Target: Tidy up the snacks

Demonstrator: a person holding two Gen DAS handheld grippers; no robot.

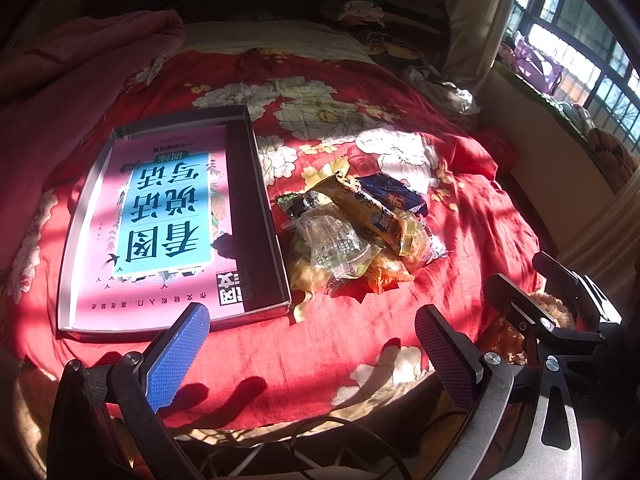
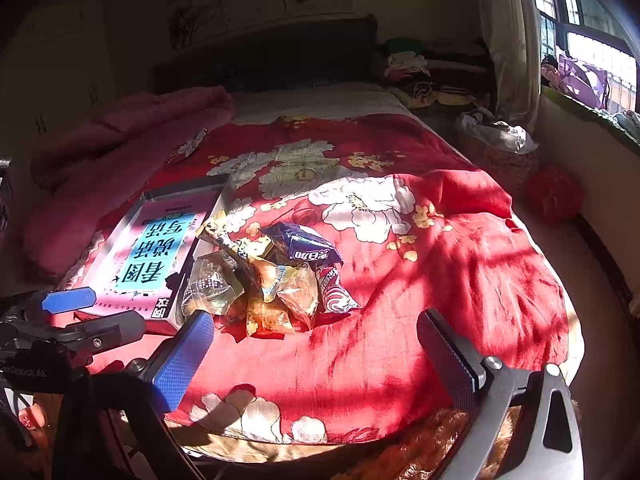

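A pile of wrapped snacks (image 1: 356, 228) lies on a red floral bedspread (image 1: 360, 340), with a dark blue packet (image 1: 394, 192) at its far side. Left of the pile sits a shallow grey box (image 1: 272, 216) lined with a pink and blue book (image 1: 160, 220). My left gripper (image 1: 312, 348) is open and empty, low at the near edge of the bed. In the right wrist view the snack pile (image 2: 264, 280), the box (image 2: 182, 292) and the blue packet (image 2: 304, 246) show too. My right gripper (image 2: 316, 348) is open and empty, just short of the pile.
A pink quilt (image 2: 120, 136) is bunched at the bed's far left. Folded clothes (image 2: 416, 72) lie by the headboard. A window sill (image 2: 580, 112) and wall run along the right. The other gripper shows at each view's edge (image 1: 560, 292) (image 2: 72, 312).
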